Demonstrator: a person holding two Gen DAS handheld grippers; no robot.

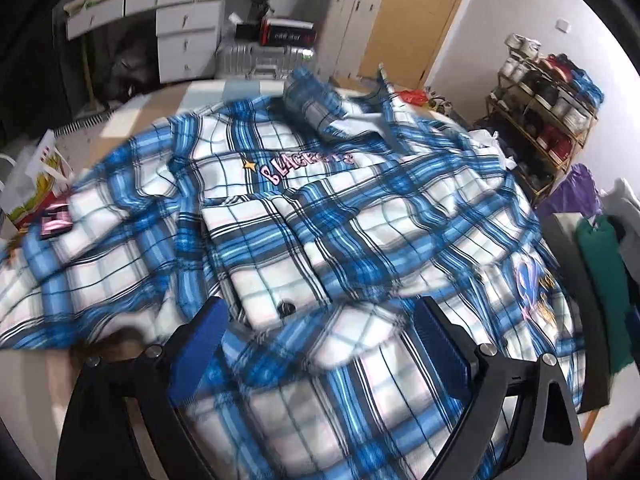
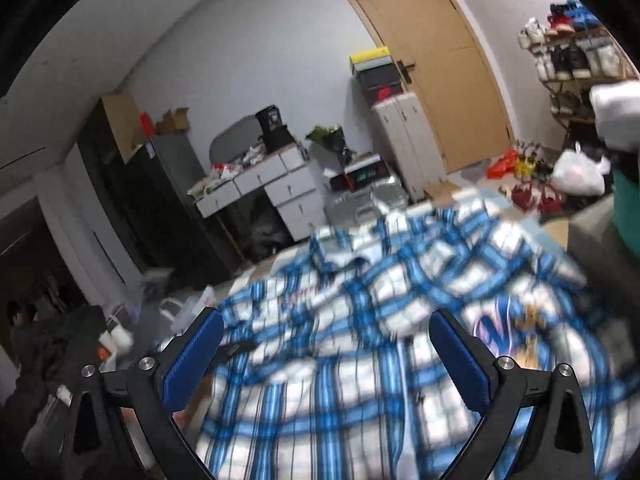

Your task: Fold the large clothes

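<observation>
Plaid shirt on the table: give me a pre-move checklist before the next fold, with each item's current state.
1. Left hand-held gripper open, pads not pressing cloth: ok.
2. Right hand-held gripper open, nothing pinched: ok.
3. Blue plaid shirt lying flat: not ok, rumpled, collar area bunched.
4. Shirt fully on the table: cannot tell, near edge hidden.
5. Sleeves laid out: cannot tell, blurred.
6. Green garment beside the shirt, clear of it: ok.

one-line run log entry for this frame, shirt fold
stage: between grasps | left tool: open, over plaid shirt | right tool: open, above shirt | shirt: spread, rumpled, unfolded
</observation>
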